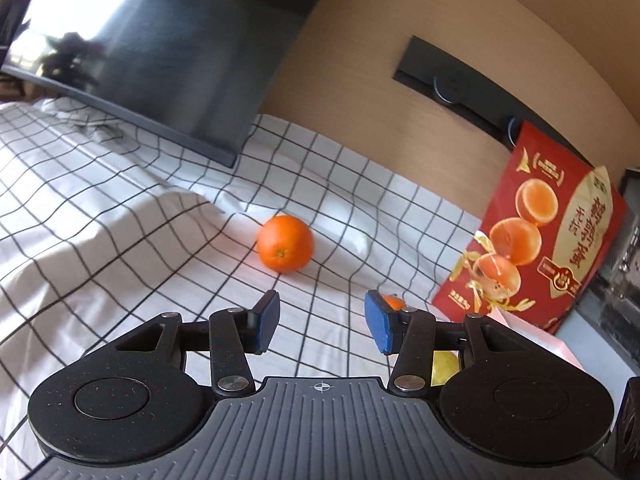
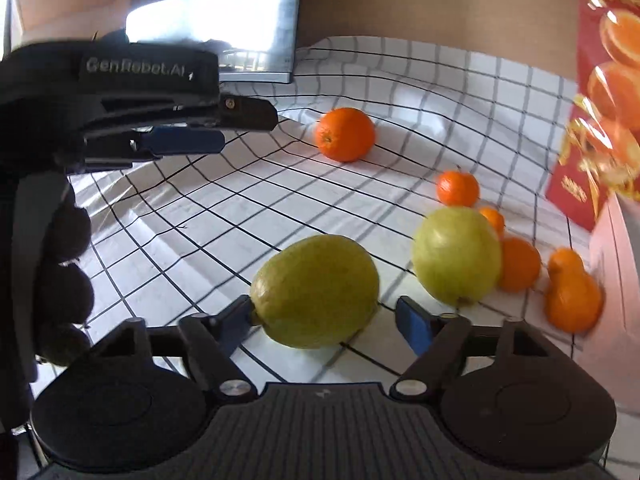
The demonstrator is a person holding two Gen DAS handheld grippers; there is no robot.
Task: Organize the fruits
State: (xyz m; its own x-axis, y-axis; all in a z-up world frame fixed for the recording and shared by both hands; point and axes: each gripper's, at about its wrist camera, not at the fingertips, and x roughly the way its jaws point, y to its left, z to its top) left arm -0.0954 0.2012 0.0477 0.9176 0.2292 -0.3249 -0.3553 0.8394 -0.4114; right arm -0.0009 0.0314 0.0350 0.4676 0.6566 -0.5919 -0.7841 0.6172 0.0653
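The right hand-held gripper (image 2: 324, 318), low in its view, stands apart around the near green fruit (image 2: 316, 292): the left pad touches it, the right pad does not. Center it before squeezing gently. The left hand-held gripper (image 1: 320, 322) is apart and empty, its fingers pointing toward the orange (image 1: 285, 243) mid-frame on the checked surface (image 1: 120, 240).
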